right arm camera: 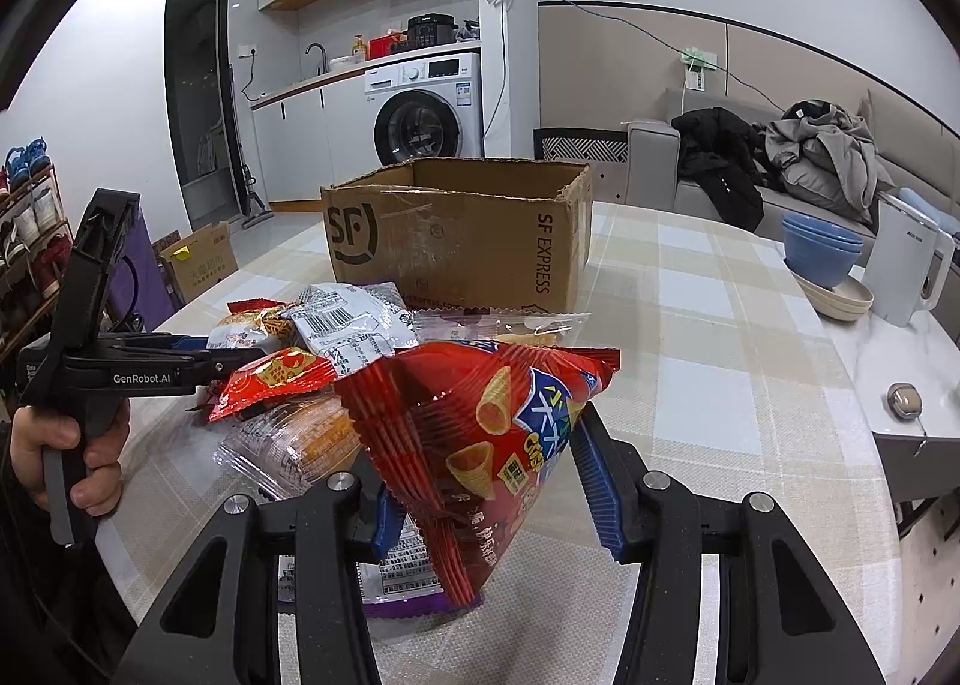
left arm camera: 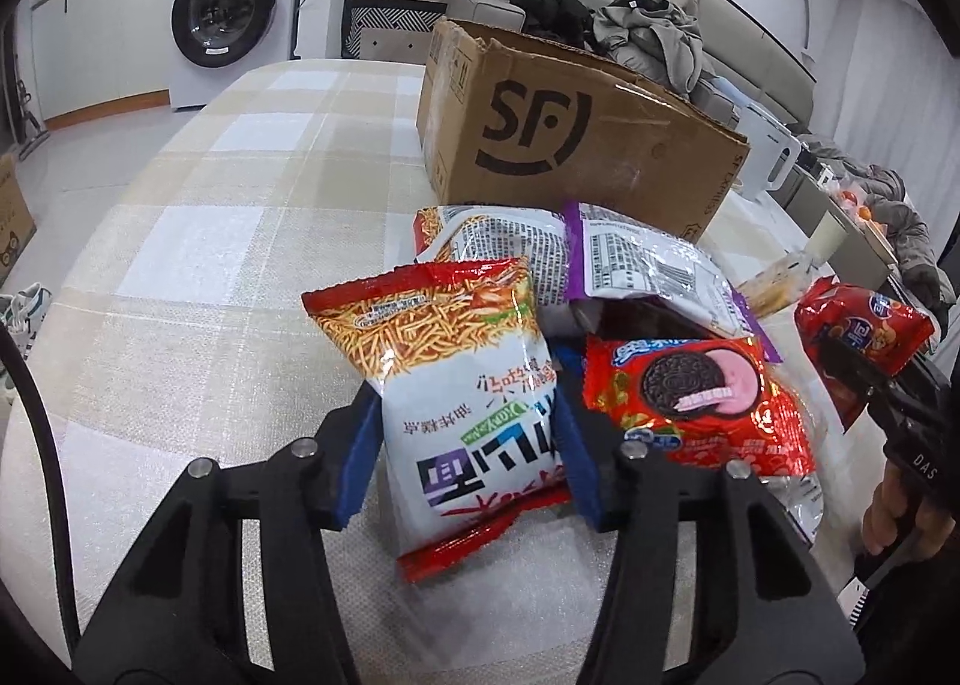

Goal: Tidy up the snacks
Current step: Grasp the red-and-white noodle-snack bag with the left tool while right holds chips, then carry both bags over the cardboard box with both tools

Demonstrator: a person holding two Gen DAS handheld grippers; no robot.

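Left gripper (left arm camera: 468,451): fingers clamped on noodle bag (left arm camera: 444,385), gripped across its lower half, bag upright, bottom edge apparently on worktop (left arm camera: 198,241). Right gripper (right arm camera: 483,496): fingers clamped on cone bag (right arm camera: 480,445), raised clear of pile (right arm camera: 312,361). Pile heaped near open box (right arm camera: 456,235), which stands at far side; likely destination, hence both bags held facing it. Oreo pack (left arm camera: 684,391) unsorted just right of noodle bag.
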